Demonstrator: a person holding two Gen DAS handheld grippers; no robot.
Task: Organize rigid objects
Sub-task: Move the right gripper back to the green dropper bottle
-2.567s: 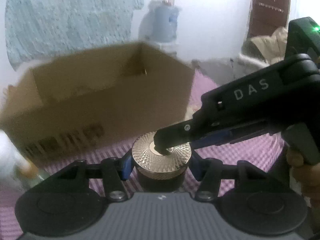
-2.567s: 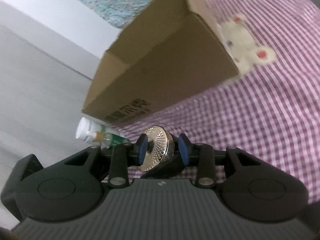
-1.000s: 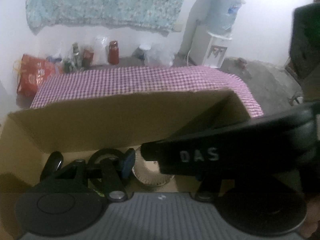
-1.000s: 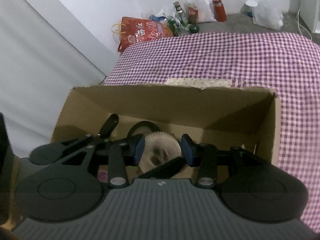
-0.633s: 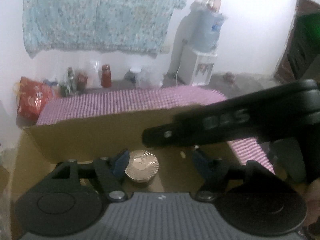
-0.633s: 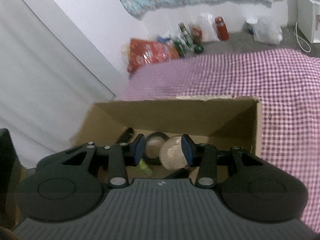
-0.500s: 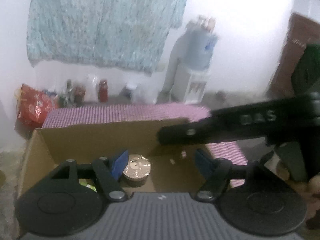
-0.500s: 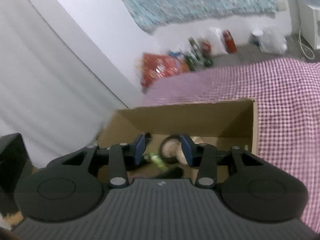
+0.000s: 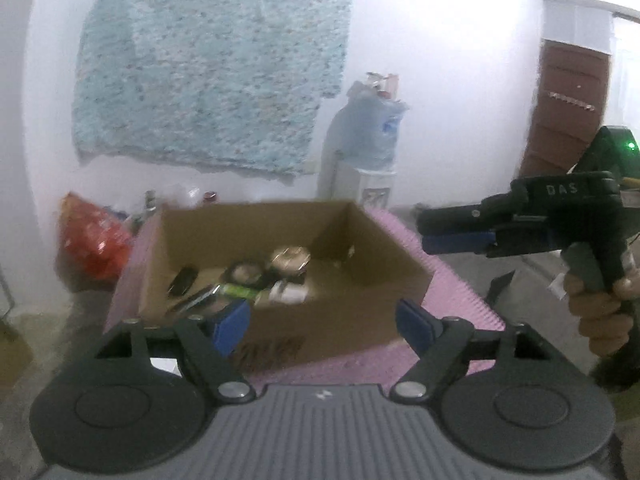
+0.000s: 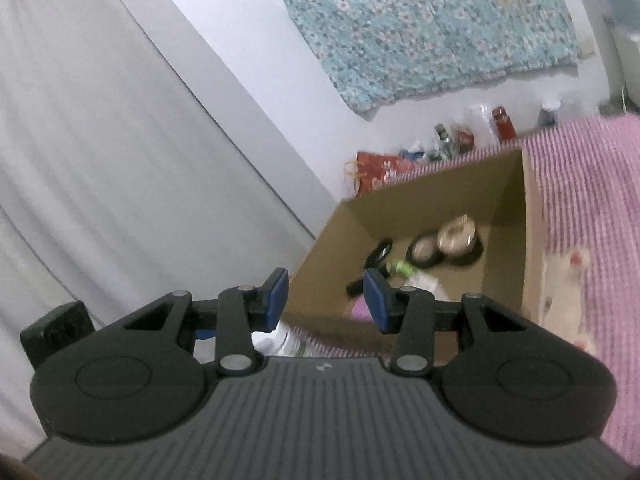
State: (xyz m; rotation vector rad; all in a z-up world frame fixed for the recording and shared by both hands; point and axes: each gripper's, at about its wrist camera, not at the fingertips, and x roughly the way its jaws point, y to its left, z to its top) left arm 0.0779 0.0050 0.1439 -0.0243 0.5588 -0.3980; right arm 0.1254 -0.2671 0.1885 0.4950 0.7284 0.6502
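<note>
Both wrist views angled down, near, sharing the cardboard box (image 9: 280, 280) (image 10: 420, 216)

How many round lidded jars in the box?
2. The gold-lidded jar stands near the back wall of the cardboard box; the dark-rimmed jar sits beside it, toward the box's middle. Clutter in front may hide more.

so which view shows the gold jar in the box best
The left wrist view: the gold jar sits near the box's back wall, its patterned lid facing the camera, though blurred. The right wrist view shows it too, smaller and further off to the side.
</note>
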